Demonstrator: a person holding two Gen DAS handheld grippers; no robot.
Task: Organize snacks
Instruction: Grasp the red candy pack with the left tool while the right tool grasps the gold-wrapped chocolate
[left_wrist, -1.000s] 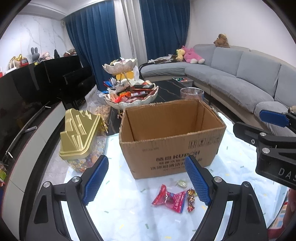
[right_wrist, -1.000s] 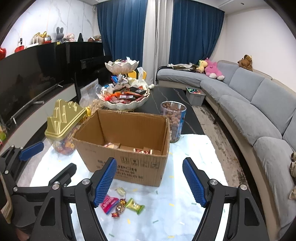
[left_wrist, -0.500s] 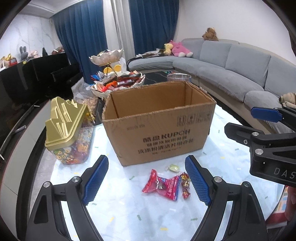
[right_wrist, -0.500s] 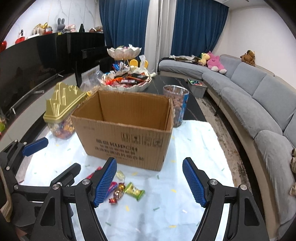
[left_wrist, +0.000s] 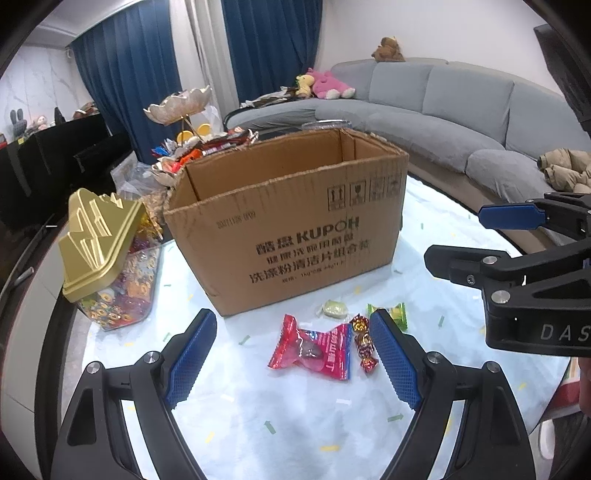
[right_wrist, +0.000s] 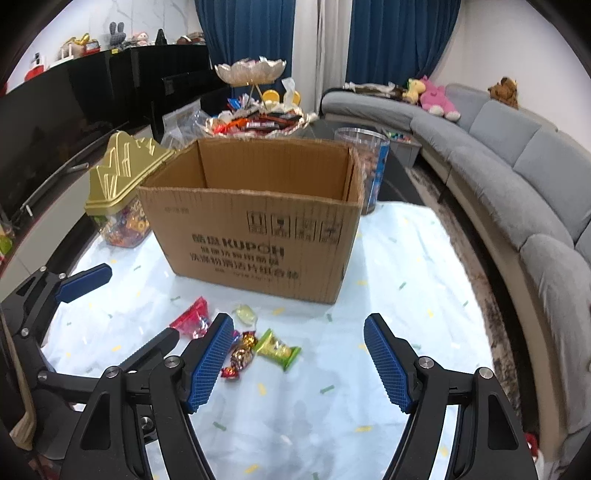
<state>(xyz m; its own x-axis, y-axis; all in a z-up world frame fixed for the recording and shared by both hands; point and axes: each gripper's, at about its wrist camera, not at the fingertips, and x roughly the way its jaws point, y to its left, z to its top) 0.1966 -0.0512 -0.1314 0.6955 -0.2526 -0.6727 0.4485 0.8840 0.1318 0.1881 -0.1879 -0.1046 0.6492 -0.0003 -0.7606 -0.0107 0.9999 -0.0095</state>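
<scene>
An open cardboard box (left_wrist: 291, 221) stands on the white table; it also shows in the right wrist view (right_wrist: 258, 229). In front of it lie loose snacks: a red packet (left_wrist: 314, 350), a red-gold wrapped candy (left_wrist: 364, 347), a pale round candy (left_wrist: 335, 309) and a green packet (right_wrist: 277, 349). My left gripper (left_wrist: 295, 362) is open and empty, low over the red packet. My right gripper (right_wrist: 299, 362) is open and empty, just right of the green packet and the wrapped candy (right_wrist: 240, 356).
A clear jar with a gold lid (left_wrist: 107, 254) full of sweets stands left of the box. A tiered dish of snacks (right_wrist: 255, 118) and a clear tub (right_wrist: 369, 166) stand behind it. A grey sofa (right_wrist: 517, 177) curves along the right.
Both grippers have come lower and closer to the table. The box and the loose snacks now look larger and nearer. Both stay open.
</scene>
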